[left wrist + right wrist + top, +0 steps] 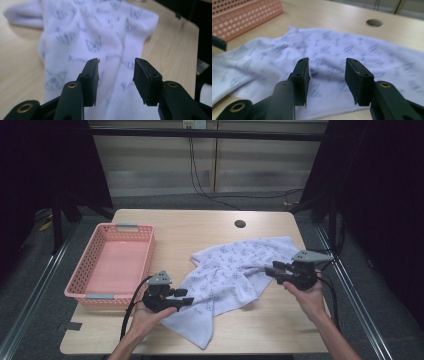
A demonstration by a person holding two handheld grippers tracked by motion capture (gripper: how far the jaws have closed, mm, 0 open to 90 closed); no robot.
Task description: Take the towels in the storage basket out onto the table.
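Note:
A white towel [235,275] with a faint blue print lies crumpled across the middle of the wooden table. My left gripper [186,297] sits low at the towel's near-left edge, pointing right, jaws open. In the left gripper view the towel [100,37] spreads out ahead of the open gripper [116,77], and nothing is pinched between the pads. My right gripper [272,270] is at the towel's right edge, pointing left, also open. The right gripper view has the towel [332,50] lying flat beyond the gap of the gripper [327,77].
An empty pink plastic basket [100,295] stands at the table's left side, and its perforated wall [244,15] shows in the right gripper view. A round cable hole [240,224] is in the tabletop behind the towel. The table's right edge [195,50] lies past the towel.

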